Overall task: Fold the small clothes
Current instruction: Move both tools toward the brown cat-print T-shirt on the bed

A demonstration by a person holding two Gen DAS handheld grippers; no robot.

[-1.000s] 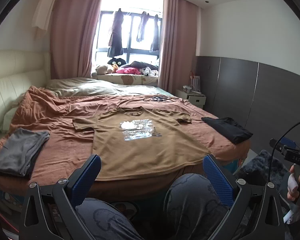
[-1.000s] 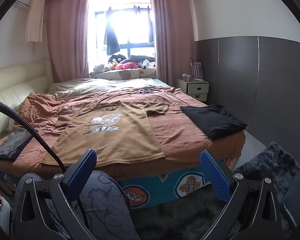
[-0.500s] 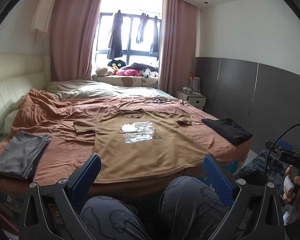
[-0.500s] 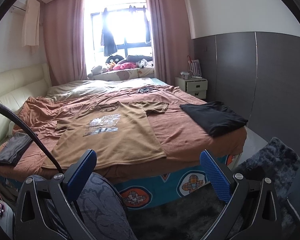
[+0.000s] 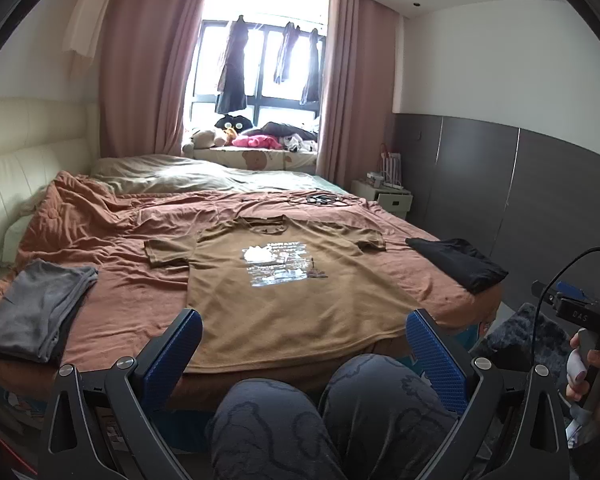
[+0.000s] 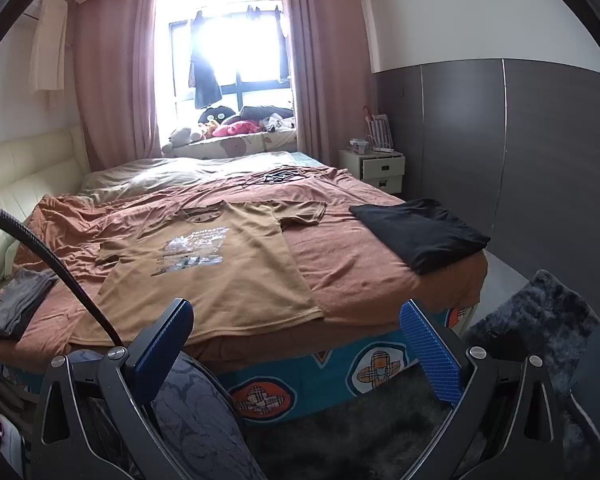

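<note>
T-shirt (image 5: 284, 288), brown, printed front up: lies flat and unfolded at the near edge of the bed (image 5: 120, 312), between a folded grey garment (image 5: 36, 312) and a black garment (image 5: 456, 264). Left gripper (image 5: 300, 344) and right gripper (image 6: 296, 336): jaws wide apart, empty, held back above the knees (image 5: 324, 412). Step judged: approach; next move calls for reaching a sleeve or hem.

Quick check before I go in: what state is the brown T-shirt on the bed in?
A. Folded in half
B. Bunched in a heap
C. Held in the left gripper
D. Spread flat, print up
D: the brown T-shirt lies spread flat on the bed, print up and sleeves out.
</note>
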